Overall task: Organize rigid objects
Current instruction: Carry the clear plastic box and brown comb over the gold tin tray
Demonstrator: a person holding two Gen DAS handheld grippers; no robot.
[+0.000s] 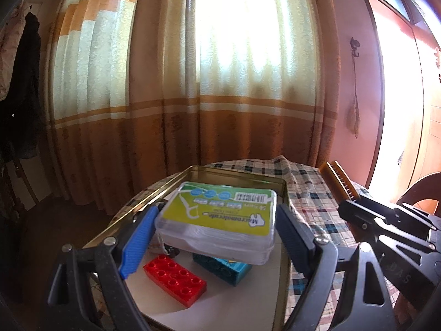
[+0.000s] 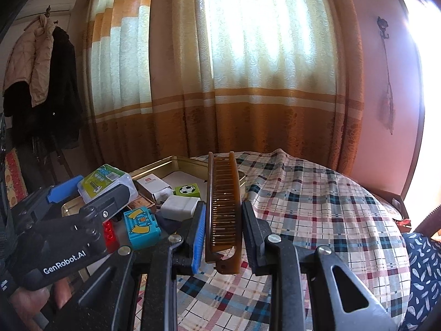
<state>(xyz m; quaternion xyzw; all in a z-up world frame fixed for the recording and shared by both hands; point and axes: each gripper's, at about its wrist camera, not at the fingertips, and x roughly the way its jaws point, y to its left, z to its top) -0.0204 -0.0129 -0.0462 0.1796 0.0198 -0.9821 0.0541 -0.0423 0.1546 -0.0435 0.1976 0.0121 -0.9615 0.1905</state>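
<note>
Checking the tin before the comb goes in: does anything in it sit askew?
Yes. The floss pick box sits tilted atop the blue block in the tin, not flat, between the left gripper's jaws.

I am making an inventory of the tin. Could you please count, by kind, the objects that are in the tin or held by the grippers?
Toy blocks: 3: red, blue, green football
Floss pick box: 1
Comb: 1
White boxes: 2
Total: 7
</note>
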